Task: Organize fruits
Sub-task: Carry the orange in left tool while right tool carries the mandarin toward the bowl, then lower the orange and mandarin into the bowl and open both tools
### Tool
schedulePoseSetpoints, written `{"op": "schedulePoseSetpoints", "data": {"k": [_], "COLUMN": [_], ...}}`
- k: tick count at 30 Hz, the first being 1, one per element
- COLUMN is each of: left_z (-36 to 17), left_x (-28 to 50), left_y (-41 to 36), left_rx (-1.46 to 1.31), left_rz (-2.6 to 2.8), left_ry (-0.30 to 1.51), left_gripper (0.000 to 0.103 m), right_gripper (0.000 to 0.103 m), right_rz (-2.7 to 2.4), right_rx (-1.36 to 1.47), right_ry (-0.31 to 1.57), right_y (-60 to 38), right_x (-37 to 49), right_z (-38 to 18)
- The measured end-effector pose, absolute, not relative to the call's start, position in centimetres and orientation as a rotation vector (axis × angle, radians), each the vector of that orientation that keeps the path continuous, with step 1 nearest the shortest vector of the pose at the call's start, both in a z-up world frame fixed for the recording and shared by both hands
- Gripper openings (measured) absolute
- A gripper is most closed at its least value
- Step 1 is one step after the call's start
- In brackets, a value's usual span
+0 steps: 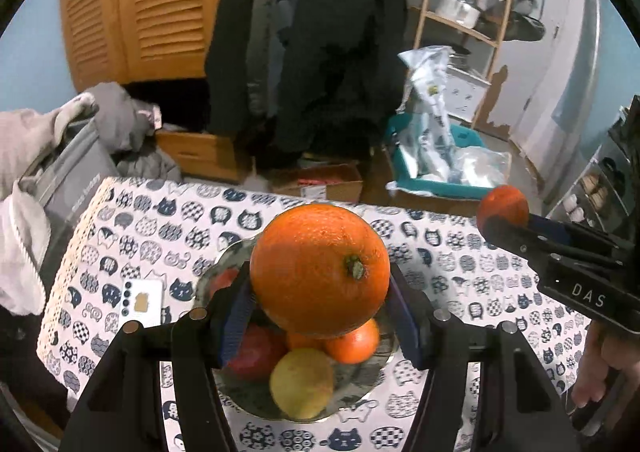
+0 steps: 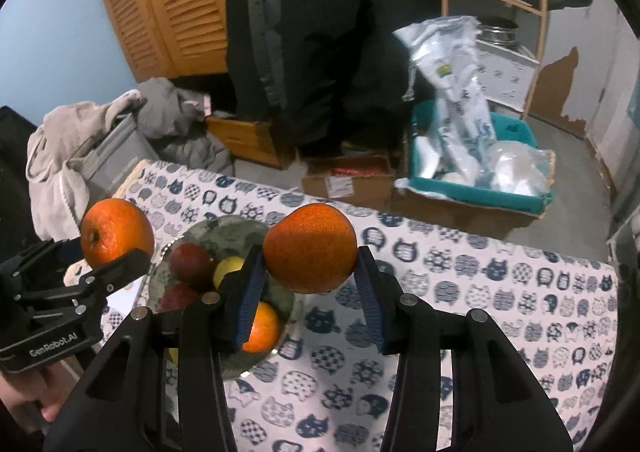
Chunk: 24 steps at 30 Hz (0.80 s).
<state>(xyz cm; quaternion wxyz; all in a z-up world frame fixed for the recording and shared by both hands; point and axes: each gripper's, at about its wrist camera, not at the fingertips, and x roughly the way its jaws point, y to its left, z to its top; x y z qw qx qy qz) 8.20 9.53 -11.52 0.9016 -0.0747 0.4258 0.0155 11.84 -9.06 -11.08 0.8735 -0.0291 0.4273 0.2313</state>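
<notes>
I start with my left gripper [image 1: 320, 284]. Its two blue pads are pressed on a large orange [image 1: 320, 268], one pad on each side, so the jaws are closed on the fruit and it hangs in the air, with the stem end turned toward the camera. Directly under it, and a little nearer to me, is the glass bowl [image 1: 224, 272]. In the bowl I see a red apple [image 1: 256, 356], a yellow-green fruit [image 1: 300, 382] and a small orange [image 1: 354, 340]. So for this hand the bowl lies straight below the held fruit; I think the coming move is mostly a descent, with almost no sideways correction.

My right gripper [image 2: 310, 280] is also clamped on a fruit, a smaller orange [image 2: 310, 248], held between its pads above the cat-pattern tablecloth [image 2: 480, 292]. From this gripper the bowl is not below: it lies to the left and slightly nearer, and below the held orange there is only cloth. The left gripper with its orange is still further to the left in this view, at the far side of the bowl.

My judgement is that the left hand is the nearer one and should release first. The oranges are round, so no long axis matters, but the free space in the bowl is small and a dropped fruit could roll off the pile.
</notes>
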Motion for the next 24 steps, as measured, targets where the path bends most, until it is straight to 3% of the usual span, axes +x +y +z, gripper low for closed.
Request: {"op": "schedulePoseSetpoints", "data": {"k": [24], "left_z": [-21.9], "left_x": [11.1], "left_y": [13.1], "left_rx": [-0.24], "left_rz": [0.048], "left_ry": [1.118], "left_gripper": [0.064], "right_gripper": [0.044], "right_rz": [0.559], "right_rx": [-0.098], "right_ry": [1.096], "right_y": [-2.5], "right_x": [15.0], "right_z": [-20.0]}}
